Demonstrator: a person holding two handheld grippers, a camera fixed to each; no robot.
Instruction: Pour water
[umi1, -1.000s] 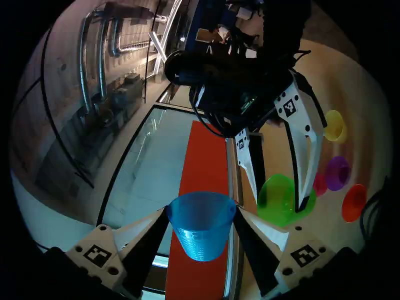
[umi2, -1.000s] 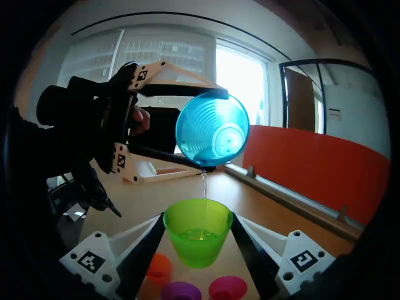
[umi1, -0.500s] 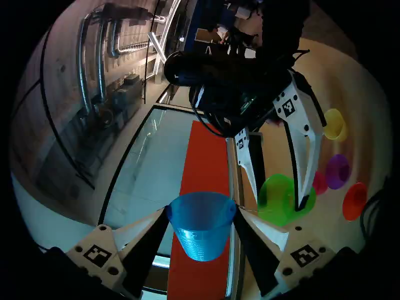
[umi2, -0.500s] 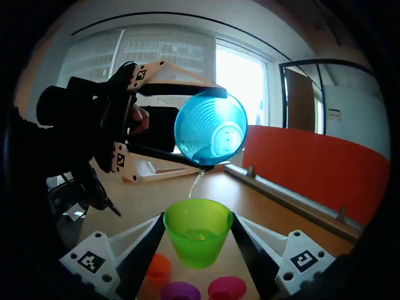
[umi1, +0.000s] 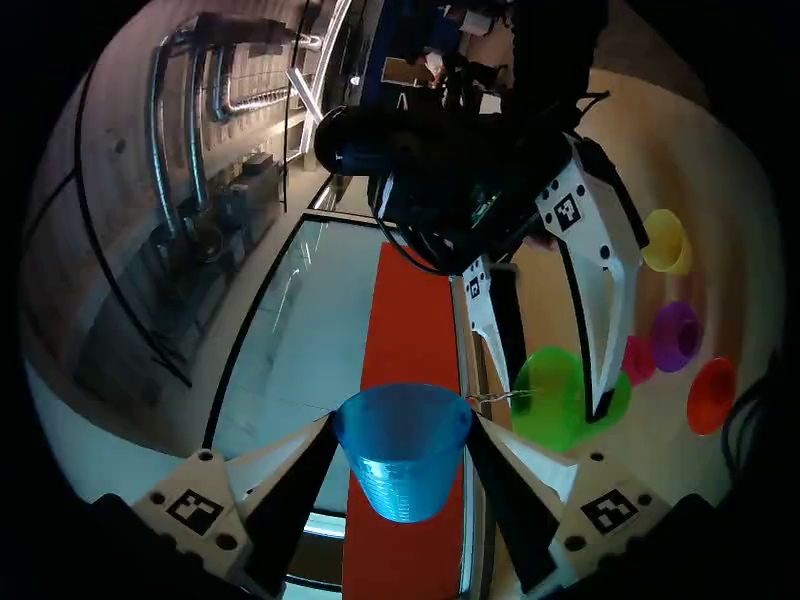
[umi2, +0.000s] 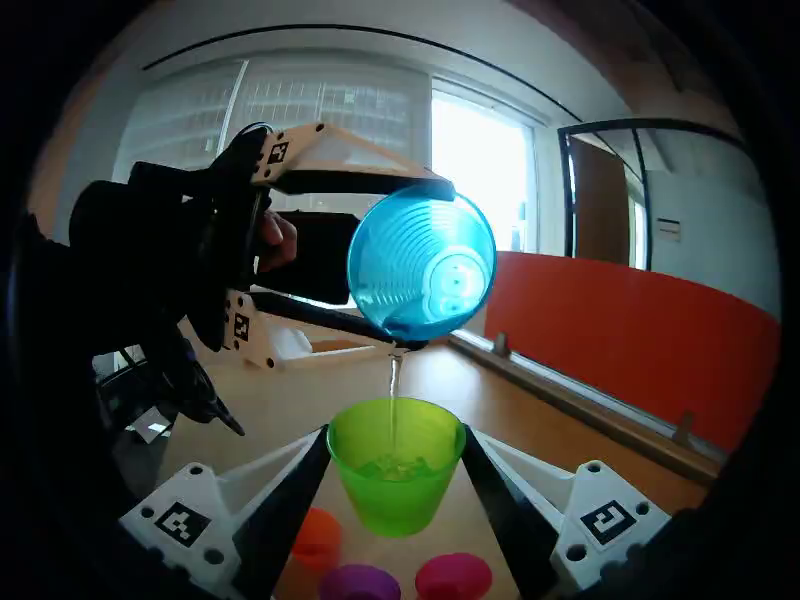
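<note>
Behind the green cup (umi2: 395, 490), in the right gripper view, a bright window wall (umi2: 330, 110) with blinds spans the room, and a dark-framed glass door (umi2: 610, 200) stands up and to the right of the cup. A long orange-red partition (umi2: 640, 330) runs to the cup's right, along the far edge of the pale wooden surface (umi2: 300, 400) spread out beneath the cup. In the left gripper view, metal pipes (umi1: 190, 120) run along the ceiling, far left of the cup.

The right gripper (umi2: 395, 435) clamps the green cup upright, both fingers pressed to its sides. Above the green cup, the left gripper (umi2: 420, 265), held by a hand in a dark sleeve, grips the blue cup (umi2: 422, 265) tipped over on its side, mouth facing the camera. Small orange (umi2: 318, 535), purple (umi2: 360, 582) and pink (umi2: 455, 577) cups sit on the surface just below the green cup; a yellow cup (umi1: 665, 242) lies beyond them. A thin stream of water (umi2: 393, 400) falls from the blue cup's lip into the green cup, where a little water has pooled.
</note>
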